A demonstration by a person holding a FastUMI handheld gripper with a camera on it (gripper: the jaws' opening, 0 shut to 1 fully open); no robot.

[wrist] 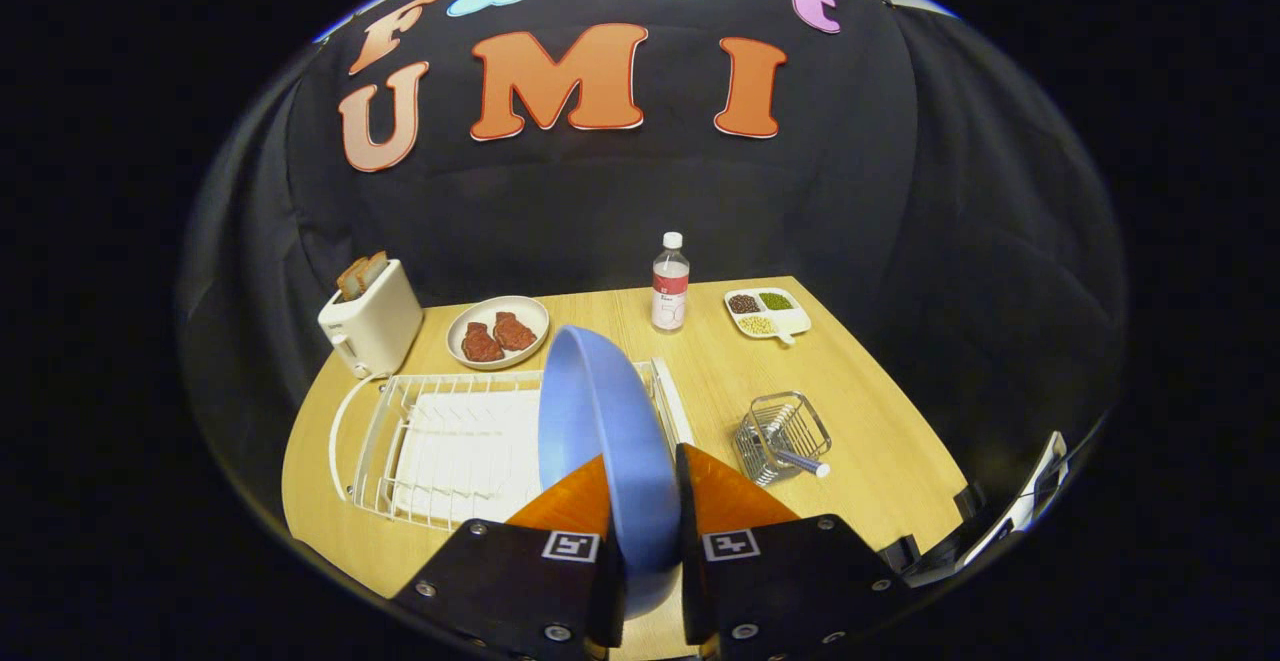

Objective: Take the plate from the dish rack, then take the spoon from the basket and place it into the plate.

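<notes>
A blue plate (600,421) stands on edge between my two fingers, held above the white dish rack (440,441). My gripper (645,466) is shut on the plate's rim, one finger on each face. To the right of the fingers stands a small wire basket (782,433) on the wooden table (880,421). In it lies a spoon (800,461), its handle poking out toward me over the basket's rim.
Beyond the rack stand a white toaster (372,326) with bread slices, a round plate with two pieces of meat (497,331), a clear bottle (670,283) and a divided tray of beans (767,313).
</notes>
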